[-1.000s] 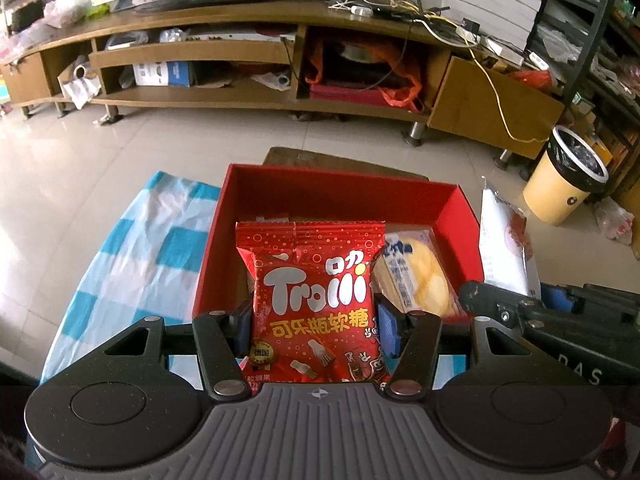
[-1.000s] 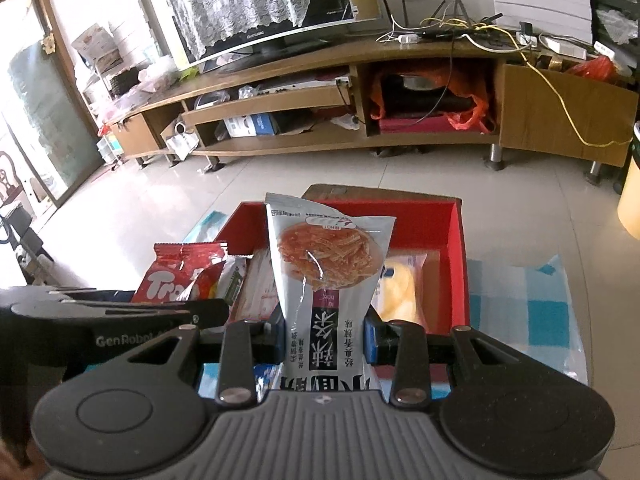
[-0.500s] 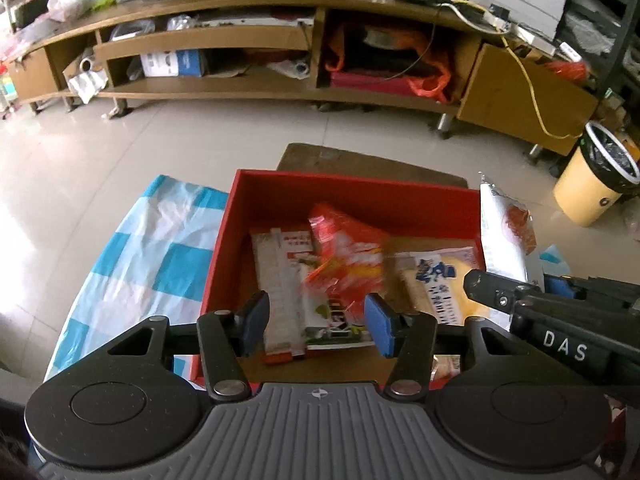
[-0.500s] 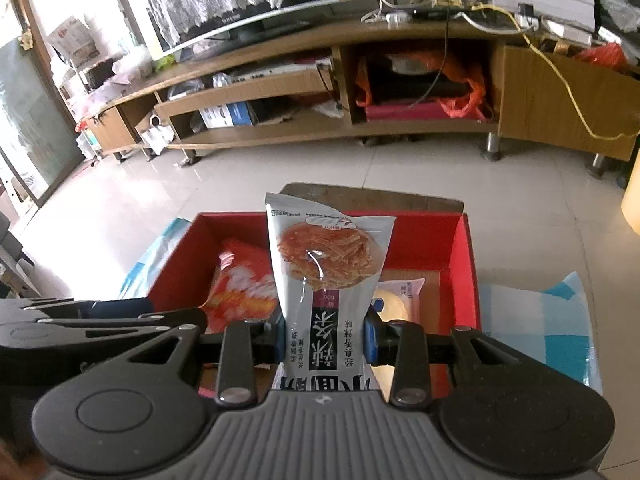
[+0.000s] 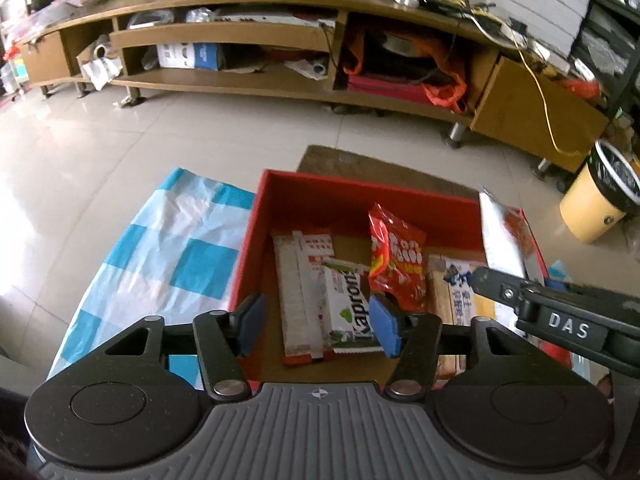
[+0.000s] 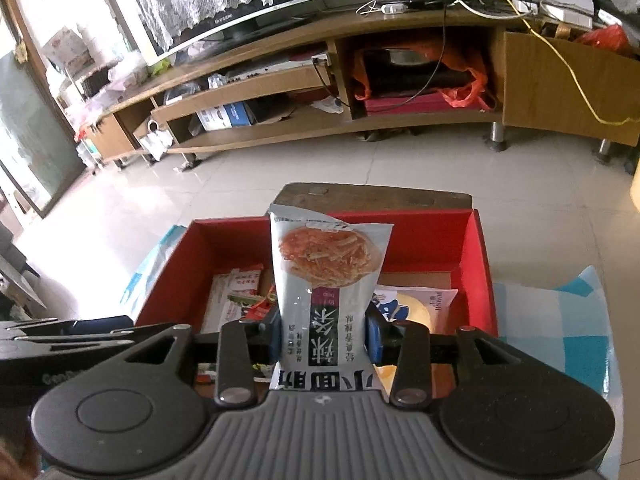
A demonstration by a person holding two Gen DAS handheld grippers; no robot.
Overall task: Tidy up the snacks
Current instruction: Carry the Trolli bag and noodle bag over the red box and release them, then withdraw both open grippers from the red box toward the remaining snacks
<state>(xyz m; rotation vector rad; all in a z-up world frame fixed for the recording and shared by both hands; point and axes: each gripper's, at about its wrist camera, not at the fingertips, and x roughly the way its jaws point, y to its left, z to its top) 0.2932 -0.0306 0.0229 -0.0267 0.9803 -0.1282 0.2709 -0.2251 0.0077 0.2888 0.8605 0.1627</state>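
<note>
Left tongs (image 5: pixel 316 324) hang released over the box (image 5: pixel 360 196); right tongs (image 6: pixel 322 334) clench the pouch (image 6: pixel 326 276). Next: lower it inside and let go.

the box (image 5: pixel 256 236) sits on the cloth (image 5: pixel 160 264), which lies on the floor with a tv stand (image 5: pixel 248 32) behind it. in the box, a flat packet (image 5: pixel 298 288) lies at the left, a gum pack (image 5: pixel 348 304) on it, a candy bag (image 5: pixel 396 264) in the middle, a bread pack (image 5: pixel 452 300) at the right. a bin (image 5: pixel 596 204) stands far right.
</note>
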